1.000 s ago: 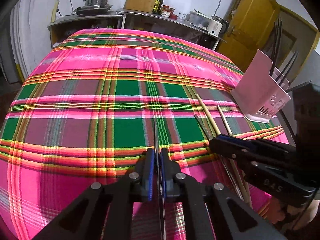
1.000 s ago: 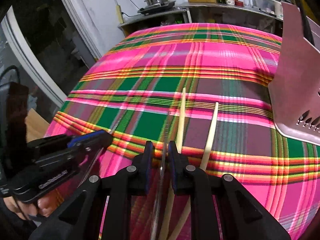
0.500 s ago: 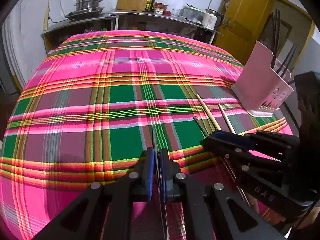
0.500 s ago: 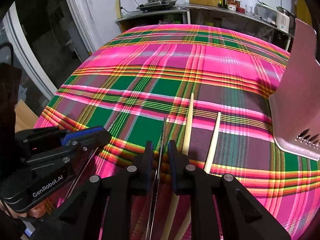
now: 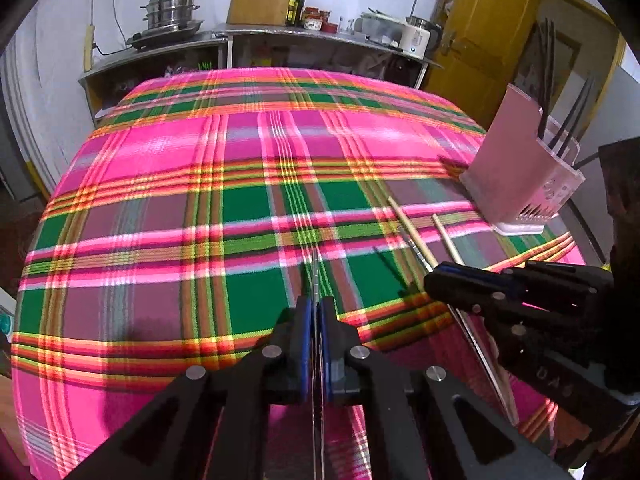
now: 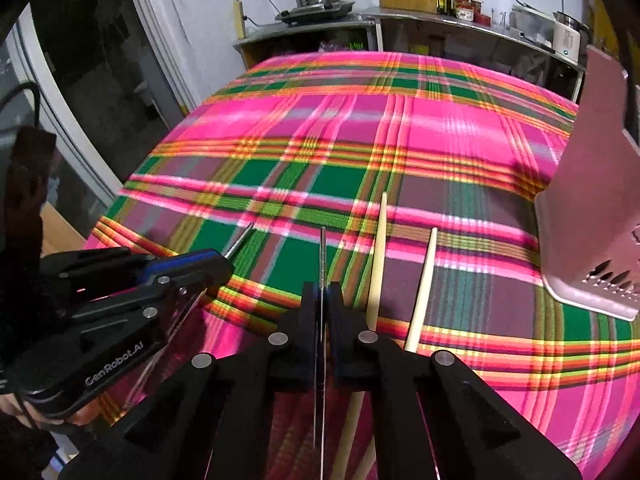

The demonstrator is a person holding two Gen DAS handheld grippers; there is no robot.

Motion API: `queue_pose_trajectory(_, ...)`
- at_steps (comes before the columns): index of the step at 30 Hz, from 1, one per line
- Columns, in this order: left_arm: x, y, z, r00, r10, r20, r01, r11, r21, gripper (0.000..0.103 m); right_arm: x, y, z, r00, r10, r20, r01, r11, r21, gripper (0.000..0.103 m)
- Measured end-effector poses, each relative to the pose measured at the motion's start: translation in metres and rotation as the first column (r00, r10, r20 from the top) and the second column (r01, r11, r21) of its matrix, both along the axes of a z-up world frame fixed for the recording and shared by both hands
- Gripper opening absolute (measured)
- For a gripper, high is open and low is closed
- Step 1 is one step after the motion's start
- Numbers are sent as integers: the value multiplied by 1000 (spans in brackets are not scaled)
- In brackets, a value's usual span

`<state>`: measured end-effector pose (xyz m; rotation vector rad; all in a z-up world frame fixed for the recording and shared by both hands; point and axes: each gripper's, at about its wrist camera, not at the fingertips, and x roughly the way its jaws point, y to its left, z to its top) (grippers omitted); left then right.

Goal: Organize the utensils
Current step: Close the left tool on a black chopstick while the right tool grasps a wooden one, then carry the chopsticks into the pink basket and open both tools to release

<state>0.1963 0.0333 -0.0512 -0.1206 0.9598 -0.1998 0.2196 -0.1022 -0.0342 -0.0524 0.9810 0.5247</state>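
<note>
Chopsticks lie on plaid tablecloth in kitchen.

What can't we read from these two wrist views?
- Near ends of both metal chopsticks: each runs back between its hand-held gripper's fingers, then off the bottom edge.
- Near ends of the wooden chopsticks: right wrist view, behind the right hand-held gripper.
- Pink utensil holder: cut by the right edge there; its contents show only in the left wrist view, dark and thin, count unclear.
- Left hand-held gripper markings: none legible.
</note>
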Motion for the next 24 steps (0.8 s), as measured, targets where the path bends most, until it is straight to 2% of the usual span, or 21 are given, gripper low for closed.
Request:
queue_pose_trajectory(12,-18,0,76,991,-15,134,21,999,-46,4,-19,-36,76,990,-71,120,58,992,114,5)
queue_pose_trajectory(24,-31,-25,123,975,-68,214,81,995,-54,4,-41,-65,118,972,-132,194,97,979,180,5)
